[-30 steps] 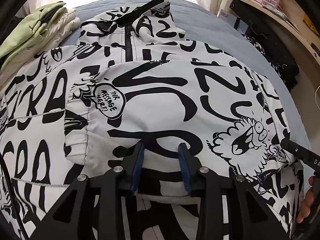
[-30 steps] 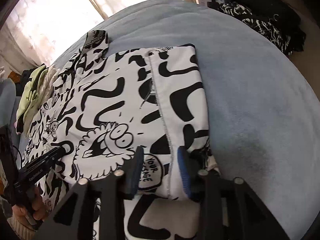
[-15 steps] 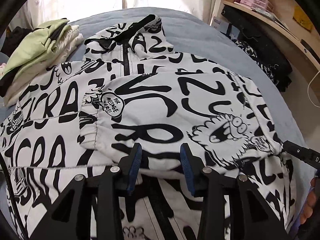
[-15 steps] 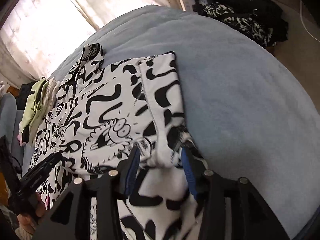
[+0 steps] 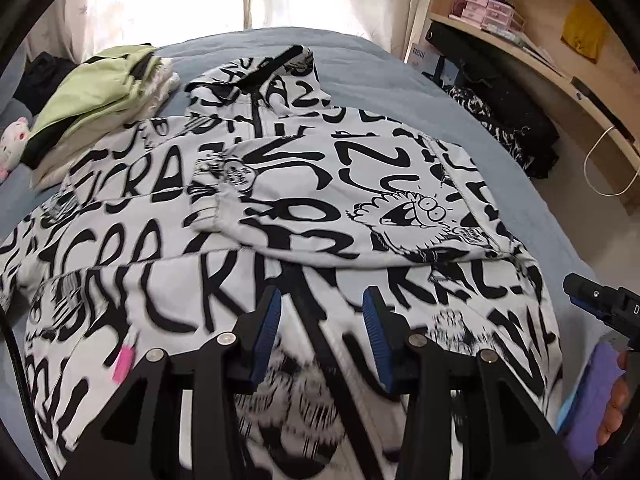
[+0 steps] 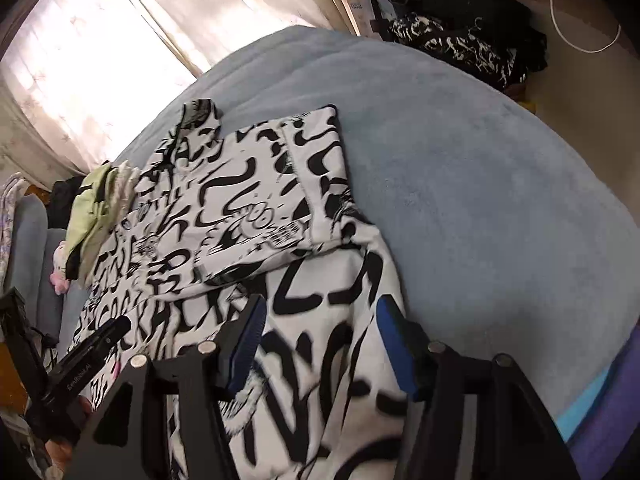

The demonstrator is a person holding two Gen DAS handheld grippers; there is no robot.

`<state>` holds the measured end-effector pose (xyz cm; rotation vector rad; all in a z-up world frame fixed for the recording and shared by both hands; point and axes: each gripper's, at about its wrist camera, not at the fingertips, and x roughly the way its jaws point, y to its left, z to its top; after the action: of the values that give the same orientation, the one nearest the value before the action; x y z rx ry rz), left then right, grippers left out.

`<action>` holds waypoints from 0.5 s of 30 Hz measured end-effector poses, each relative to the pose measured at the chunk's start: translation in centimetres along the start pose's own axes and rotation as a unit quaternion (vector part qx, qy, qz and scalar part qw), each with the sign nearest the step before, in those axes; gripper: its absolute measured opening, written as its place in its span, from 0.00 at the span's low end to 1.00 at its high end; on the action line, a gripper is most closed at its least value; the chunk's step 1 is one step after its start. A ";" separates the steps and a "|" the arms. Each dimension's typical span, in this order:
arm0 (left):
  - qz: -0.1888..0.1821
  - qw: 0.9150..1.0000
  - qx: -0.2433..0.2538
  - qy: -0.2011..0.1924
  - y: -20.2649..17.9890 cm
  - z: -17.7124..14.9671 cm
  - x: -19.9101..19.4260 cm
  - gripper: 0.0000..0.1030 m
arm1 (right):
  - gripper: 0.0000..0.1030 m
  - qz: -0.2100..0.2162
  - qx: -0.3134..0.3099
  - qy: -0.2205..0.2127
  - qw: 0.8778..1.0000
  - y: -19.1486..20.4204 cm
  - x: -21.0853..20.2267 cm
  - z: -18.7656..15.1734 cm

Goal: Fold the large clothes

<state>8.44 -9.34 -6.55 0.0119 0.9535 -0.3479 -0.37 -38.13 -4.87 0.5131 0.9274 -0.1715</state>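
Black-and-white printed jacket (image 5: 304, 208) lies flat on the blue bed (image 5: 400, 92), just beside the green clothes pile (image 5: 100, 92). From the left wrist, the left gripper (image 5: 320, 332) has just been opening; nothing is between its jaws, and it has drawn back from the folded sleeve. From the right wrist, the right gripper (image 6: 320, 344) has also been opening over the jacket's hem and holds nothing. The cloth looks soft and light; the hem corners seem best to grasp.

A blue-grey bed (image 5: 360, 80) carries the black-and-white printed jacket (image 5: 320, 184), spread just ahead of the tools, and a pile of folded green and white clothes (image 5: 100, 96) far-left of it.
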 end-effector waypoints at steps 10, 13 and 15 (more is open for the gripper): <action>0.022 0.998 -0.049 -0.029 5.3 -2.4 -5.8 0.45 | 0.60 0.038 -0.045 -0.006 0.998 6.1 -3.7 -3.3; 0.031 0.996 -0.074 -0.037 7.8 -2.9 -7.1 0.46 | 0.60 0.054 -0.075 -0.004 0.996 9.1 -4.3 -4.0; 0.035 0.994 -0.091 -0.039 9.5 -3.2 -7.8 0.46 | 0.60 0.068 -0.098 -0.005 0.993 11.4 -4.7 -4.6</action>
<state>4.55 2.36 -3.56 -0.1331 0.9014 -0.1944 -2.42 -26.35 0.59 0.3921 0.8863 0.0414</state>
